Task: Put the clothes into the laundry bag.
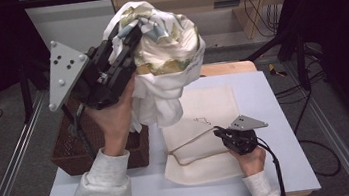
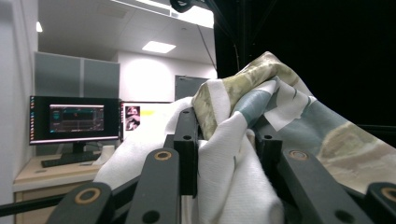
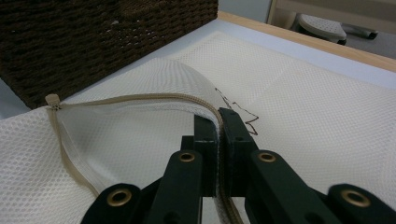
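Left gripper (image 1: 123,46) clamped on a bunched white patterned cloth (image 1: 166,48), held high above the wicker basket (image 1: 68,151), folds hanging down just right of the basket. Right gripper (image 3: 218,122) pressed together on the zippered rim of the mesh laundry bag (image 3: 299,107), flat on the table (image 1: 275,116) right of the basket

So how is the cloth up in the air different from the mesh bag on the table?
The patterned cloth hangs bunched, lifted high by the left gripper; the mesh bag lies flat on the table. The cloth has green-grey prints; the bag is plain cream with a zipper. Both are pinched between jaws.
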`<action>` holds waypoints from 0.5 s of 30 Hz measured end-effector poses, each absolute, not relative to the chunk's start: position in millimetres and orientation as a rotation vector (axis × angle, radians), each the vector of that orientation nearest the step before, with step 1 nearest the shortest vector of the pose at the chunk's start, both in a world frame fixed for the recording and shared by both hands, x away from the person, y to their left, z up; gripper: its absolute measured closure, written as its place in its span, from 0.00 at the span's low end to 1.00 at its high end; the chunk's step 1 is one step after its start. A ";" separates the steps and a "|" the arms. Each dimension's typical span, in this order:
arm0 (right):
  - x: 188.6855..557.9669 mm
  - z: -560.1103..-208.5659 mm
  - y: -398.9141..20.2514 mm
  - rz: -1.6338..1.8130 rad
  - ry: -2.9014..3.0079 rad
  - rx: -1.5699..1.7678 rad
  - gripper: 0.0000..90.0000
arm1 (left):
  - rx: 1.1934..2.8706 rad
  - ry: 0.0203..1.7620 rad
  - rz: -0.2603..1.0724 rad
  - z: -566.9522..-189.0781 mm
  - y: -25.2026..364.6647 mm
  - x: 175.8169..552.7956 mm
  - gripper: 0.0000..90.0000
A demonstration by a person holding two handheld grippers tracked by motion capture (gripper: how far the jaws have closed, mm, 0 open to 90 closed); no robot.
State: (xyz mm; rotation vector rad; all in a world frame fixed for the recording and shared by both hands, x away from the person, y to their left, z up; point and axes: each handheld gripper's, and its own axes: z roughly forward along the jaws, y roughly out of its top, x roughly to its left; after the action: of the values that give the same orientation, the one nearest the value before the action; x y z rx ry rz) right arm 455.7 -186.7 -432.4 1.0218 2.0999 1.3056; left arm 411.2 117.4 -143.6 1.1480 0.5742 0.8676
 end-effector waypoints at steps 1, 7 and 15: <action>455.6 -432.5 -186.8 1.306 2.099 1.027 0.96 | 1.147 0.568 0.864 -141.2 112.9 410.5 0.76; 456.1 -433.3 -186.7 1.308 2.100 1.019 0.96 | 1.157 0.529 0.845 -128.8 83.9 406.5 0.76; 457.0 -433.1 -189.1 1.320 2.088 1.029 0.96 | 1.142 0.474 0.823 -106.3 48.9 396.4 0.76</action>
State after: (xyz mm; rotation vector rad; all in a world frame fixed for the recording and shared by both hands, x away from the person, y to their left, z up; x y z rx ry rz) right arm 457.0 -189.1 -433.1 1.0291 2.0884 1.3202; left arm 396.4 48.9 -106.3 1.1417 0.4737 0.8231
